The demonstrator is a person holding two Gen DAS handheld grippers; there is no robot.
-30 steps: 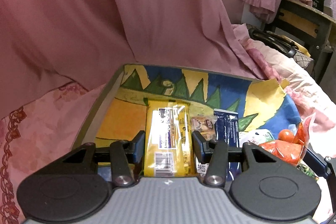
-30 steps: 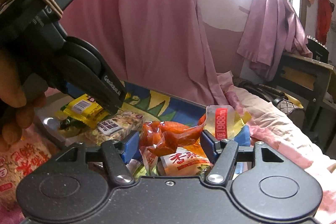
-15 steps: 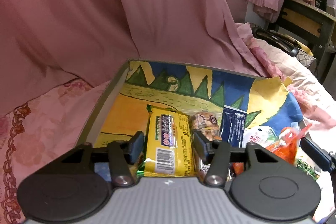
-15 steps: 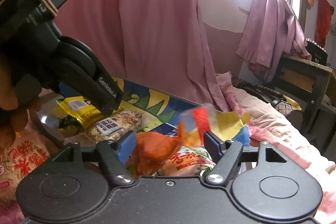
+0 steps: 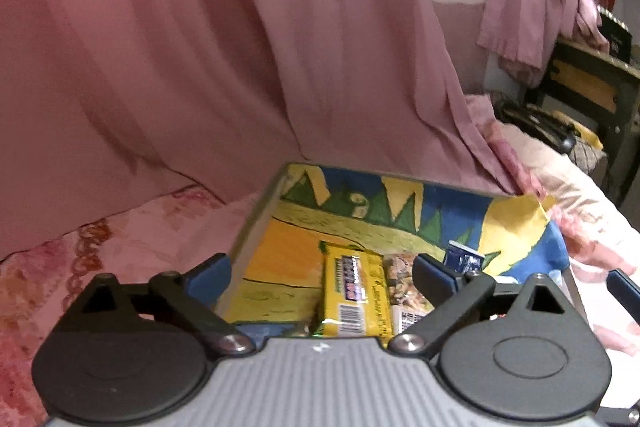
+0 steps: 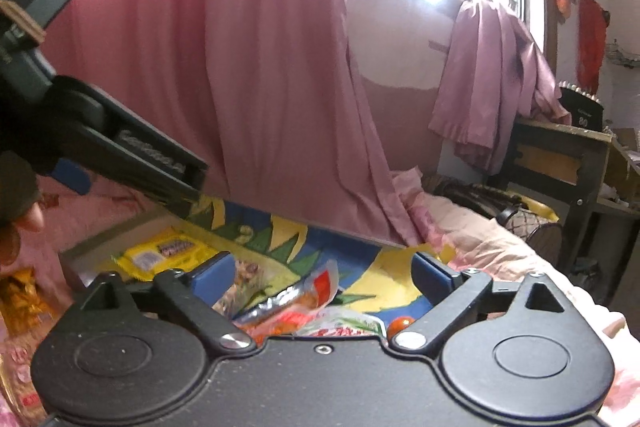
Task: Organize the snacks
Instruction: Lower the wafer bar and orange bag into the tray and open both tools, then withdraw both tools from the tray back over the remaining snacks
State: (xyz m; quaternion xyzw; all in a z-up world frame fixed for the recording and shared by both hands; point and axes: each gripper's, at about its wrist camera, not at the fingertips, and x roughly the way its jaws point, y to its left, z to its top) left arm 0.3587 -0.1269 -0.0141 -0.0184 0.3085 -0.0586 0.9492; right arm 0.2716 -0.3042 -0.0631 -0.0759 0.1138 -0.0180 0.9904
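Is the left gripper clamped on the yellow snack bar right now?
No: the left gripper has its jaws spread wide, clear of the yellow snack bar lying in the tray.

The black box point(image 6: 582, 111) on the desk shows "80". The yellow snack bar point(image 5: 354, 301) carries a barcode and blurred print; lettering on the left tool point(image 6: 132, 163) is unreadable.

A glossy yellow film is seen on the snack bar wrapper point(image 5: 356, 297), and shiny crinkled plastic on the orange snack packet point(image 6: 292, 311). The pink curtain point(image 5: 240, 47) is draped as thin matt cloth. The left hand-held gripper point(image 5: 320, 277) is made of matt black plastic with bright metal pins.
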